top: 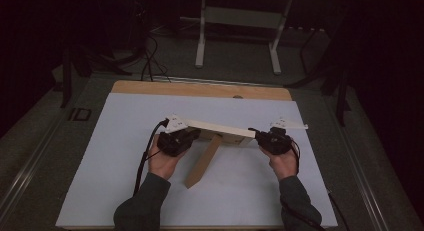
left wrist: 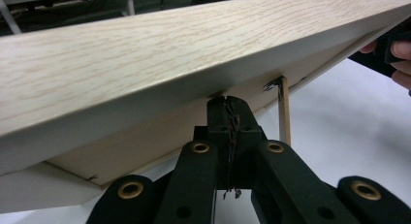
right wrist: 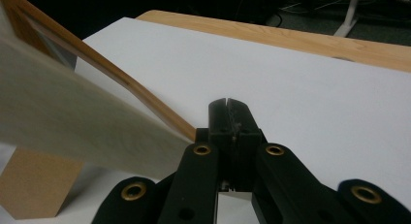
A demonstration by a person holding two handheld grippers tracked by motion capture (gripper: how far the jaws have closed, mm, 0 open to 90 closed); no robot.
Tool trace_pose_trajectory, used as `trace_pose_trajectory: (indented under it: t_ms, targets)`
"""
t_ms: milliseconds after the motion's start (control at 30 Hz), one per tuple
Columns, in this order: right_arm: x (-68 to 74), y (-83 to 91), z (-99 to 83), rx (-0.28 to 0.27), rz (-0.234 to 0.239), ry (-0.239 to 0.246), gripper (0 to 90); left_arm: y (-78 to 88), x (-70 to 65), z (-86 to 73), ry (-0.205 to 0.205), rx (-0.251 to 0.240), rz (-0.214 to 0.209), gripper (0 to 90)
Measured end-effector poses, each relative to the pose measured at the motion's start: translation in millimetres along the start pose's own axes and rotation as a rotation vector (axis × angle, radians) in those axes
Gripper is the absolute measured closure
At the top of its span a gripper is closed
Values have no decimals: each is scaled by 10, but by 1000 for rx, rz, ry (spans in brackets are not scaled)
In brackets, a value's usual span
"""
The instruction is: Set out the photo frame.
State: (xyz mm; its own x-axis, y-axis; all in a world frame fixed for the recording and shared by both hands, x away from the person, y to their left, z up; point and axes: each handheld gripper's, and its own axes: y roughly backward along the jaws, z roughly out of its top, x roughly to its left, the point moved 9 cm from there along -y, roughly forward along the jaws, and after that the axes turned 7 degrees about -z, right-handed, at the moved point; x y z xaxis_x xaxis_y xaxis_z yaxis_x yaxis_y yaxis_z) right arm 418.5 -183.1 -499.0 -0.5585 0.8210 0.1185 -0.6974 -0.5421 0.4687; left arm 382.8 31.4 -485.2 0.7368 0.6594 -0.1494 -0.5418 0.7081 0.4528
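Centrally on the white sheet (top: 125, 156) that covers the wooden table (top: 200, 89), a pale wooden board (top: 220, 128) is held up between the two grippers, lifted above the sheet and roughly level, with its far side tilted slightly up. A brown strut (top: 204, 162) is seen running down from its underside toward the person, its lower end resting on the sheet. No containers are observed on the table. The board (left wrist: 160, 64) is noted to carry a light oak grain on its upper face, a white edge band and a plainer, paler underside; in the right gripper view its edge (right wrist: 111, 78) appears as a thin orange-brown strip, and the near face is blurred. The left gripper (top: 176, 141) is seen at the board's left end, its jaws fully clenched together just under the board's edge; whether the edge is pinched cannot be told. The right gripper (top: 272, 140) is seen at the right end, its jaws likewise pressed together beside the board's corner, with nothing visible between them. Each gripper is carried in a hand (top: 162, 163) with a grey sleeve (top: 142, 206)
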Motion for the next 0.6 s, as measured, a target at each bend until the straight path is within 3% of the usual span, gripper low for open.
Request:
trace_pose_trajectory:
  t_ms: [600]
  targets:
    - [88, 35, -33, 4, 28, 24, 900, -126, -191, 83, -33, 13, -39, 898]
